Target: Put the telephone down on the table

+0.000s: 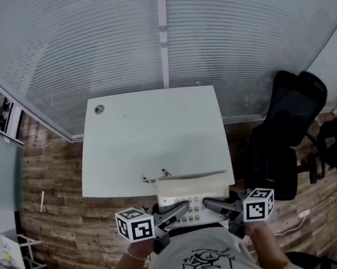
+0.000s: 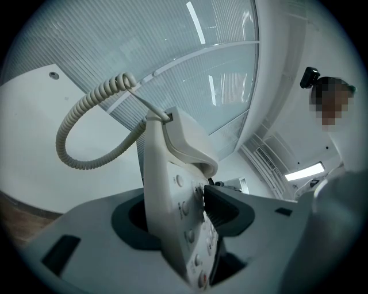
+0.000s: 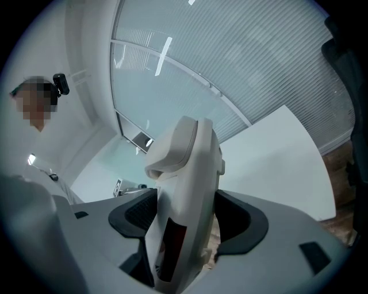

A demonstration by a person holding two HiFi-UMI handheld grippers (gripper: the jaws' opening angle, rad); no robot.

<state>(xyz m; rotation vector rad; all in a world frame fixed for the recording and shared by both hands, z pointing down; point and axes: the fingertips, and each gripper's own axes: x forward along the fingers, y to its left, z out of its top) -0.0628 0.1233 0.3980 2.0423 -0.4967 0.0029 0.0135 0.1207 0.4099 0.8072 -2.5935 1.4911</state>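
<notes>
A cream desk telephone (image 1: 193, 196) with keypad and handset hangs in the air just short of the white table's (image 1: 155, 133) near edge, held from both sides. My left gripper (image 1: 181, 209) is shut on its left end; in the left gripper view the phone body (image 2: 175, 195) stands edge-on between the jaws, its coiled cord (image 2: 80, 129) looping off to the left. My right gripper (image 1: 210, 204) is shut on the right end, where the phone (image 3: 184, 201) fills the gap between the dark pads.
A black office chair (image 1: 288, 130) stands right of the table. Frosted ribbed glass panels (image 1: 158, 31) run behind the table. A small round grommet (image 1: 99, 109) sits at the table's far left corner. Wood-pattern floor (image 1: 52, 200) lies on both sides, with cables at the right.
</notes>
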